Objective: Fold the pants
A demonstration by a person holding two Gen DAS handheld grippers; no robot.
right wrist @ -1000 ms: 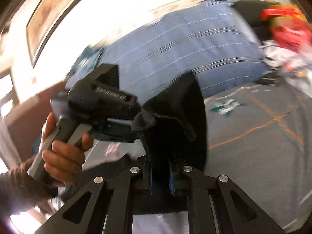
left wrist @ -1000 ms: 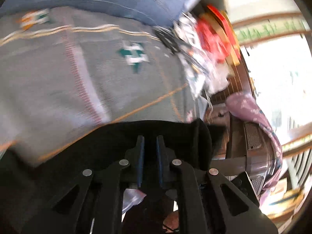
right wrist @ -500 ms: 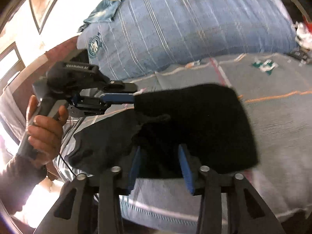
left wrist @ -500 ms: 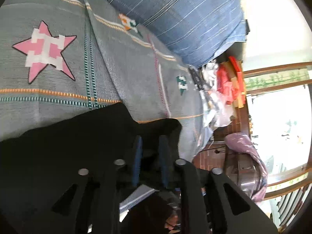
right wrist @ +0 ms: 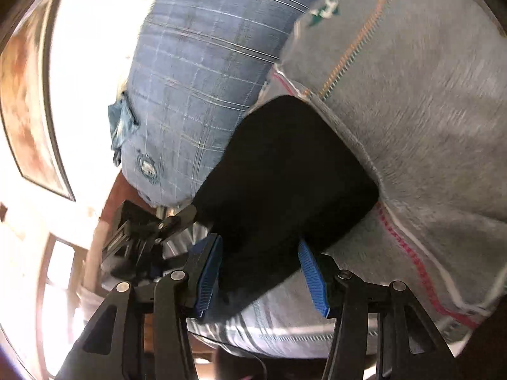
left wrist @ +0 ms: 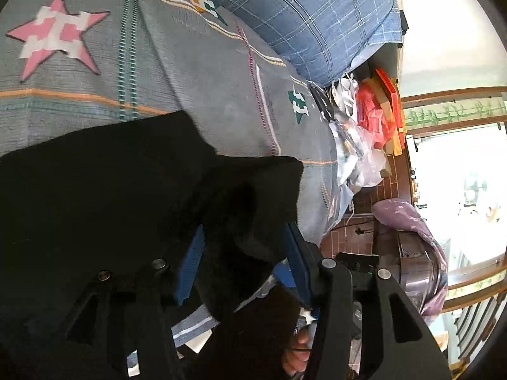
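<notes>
We see matt black cloth pants [left wrist: 104, 190] on a woven grey bedspread [left wrist: 196, 72], a checked blue cotton pillow [left wrist: 304, 9], and ribbed blue rubbery pads [right wrist: 312, 274] on matt black plastic.

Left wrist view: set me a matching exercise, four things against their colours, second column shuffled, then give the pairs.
Things:
1. pants
2. star patch
3. checked pillow
4. gripper pads

Colours:
A. pale blue with light lines
B. black
C. bright blue
D. pink and white

Pairs: 1-B, 2-D, 3-A, 4-C
</notes>
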